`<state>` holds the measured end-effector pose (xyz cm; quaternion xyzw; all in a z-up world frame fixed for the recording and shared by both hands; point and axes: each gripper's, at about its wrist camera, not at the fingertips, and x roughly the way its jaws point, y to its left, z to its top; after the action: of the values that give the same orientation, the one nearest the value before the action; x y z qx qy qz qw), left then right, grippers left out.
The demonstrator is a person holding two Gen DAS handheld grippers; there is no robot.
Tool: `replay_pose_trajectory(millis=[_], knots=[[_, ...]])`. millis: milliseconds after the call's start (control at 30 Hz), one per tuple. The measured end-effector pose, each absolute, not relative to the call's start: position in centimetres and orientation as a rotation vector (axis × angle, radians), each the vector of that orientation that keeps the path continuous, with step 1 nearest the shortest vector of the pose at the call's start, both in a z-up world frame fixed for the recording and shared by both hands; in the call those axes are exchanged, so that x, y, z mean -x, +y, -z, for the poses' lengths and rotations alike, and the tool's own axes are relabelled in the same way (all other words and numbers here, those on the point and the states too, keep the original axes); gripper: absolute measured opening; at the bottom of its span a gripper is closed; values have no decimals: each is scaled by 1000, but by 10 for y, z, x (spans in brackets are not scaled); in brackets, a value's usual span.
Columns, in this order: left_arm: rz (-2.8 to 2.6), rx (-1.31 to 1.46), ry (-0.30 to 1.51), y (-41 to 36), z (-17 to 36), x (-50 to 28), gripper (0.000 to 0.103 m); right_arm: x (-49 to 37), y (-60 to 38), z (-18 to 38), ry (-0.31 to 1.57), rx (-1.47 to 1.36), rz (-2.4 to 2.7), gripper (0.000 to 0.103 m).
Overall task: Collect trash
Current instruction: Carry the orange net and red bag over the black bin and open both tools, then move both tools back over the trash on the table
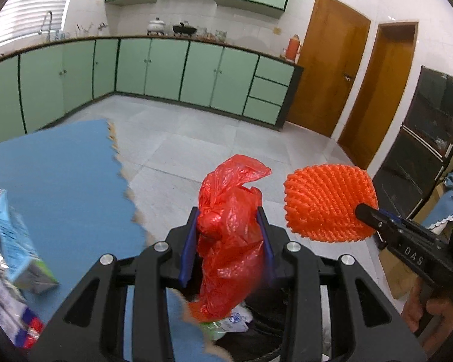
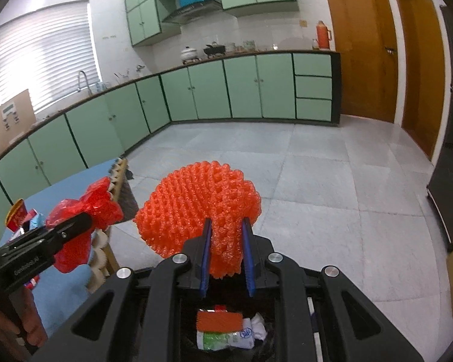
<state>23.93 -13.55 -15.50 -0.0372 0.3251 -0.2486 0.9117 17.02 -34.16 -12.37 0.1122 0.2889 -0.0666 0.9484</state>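
Left gripper (image 1: 229,211) clamps red bag (image 1: 231,241); right gripper (image 2: 226,226) pinches foam net (image 2: 199,208) (bin probably below).

The surface (image 1: 60,175) is covered with a blue cloth whose scalloped, cream-trimmed edge (image 1: 117,147) hangs over its side. On the cloth at the left of the left wrist view lies 1 light-blue carton (image 1: 18,241), tilted on its side, and nearer the camera a blurred wrapper with red and blue print (image 1: 27,328). In the right wrist view a red paper cup (image 2: 16,217) sits on the same cloth among small packets too blurred to tell apart. Beside the surface the floor (image 2: 317,181) is laid with large pale grey tiles. Down below, a dark bin (image 2: 226,331) holds a white and green wrapper (image 2: 223,339) and a flat orange piece (image 2: 219,321).
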Motion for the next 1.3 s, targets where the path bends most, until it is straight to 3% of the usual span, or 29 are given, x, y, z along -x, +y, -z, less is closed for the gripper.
replay_pose_trajectory(millis=[233,300,367,433,633,700,800,967,1300], knots=[[535,86,760,-155,176,-261,42,-178,-364,156,681,-265,165,20],[534,80,766,-158,177,-263,48,-182,-367,164,707,-273,172,28],[535,78,758,-159,176,-264,62,-184,-371,169,717,-276,179,32],[538,75,749,-159,173,-263,63,-184,-372,170,716,-285,178,37],[526,87,727,-148,163,-260,65,-179,-381,165,693,-327,192,56],[509,87,703,-138,155,-258,71,-177,-383,159,676,-332,214,74],[487,94,662,-123,140,-253,79,-174,-378,145,627,-324,237,89],[416,80,592,-89,116,-241,88,-175,-355,121,570,-308,193,94],[182,47,521,5,90,-209,90,-190,-268,91,493,-218,-9,96]])
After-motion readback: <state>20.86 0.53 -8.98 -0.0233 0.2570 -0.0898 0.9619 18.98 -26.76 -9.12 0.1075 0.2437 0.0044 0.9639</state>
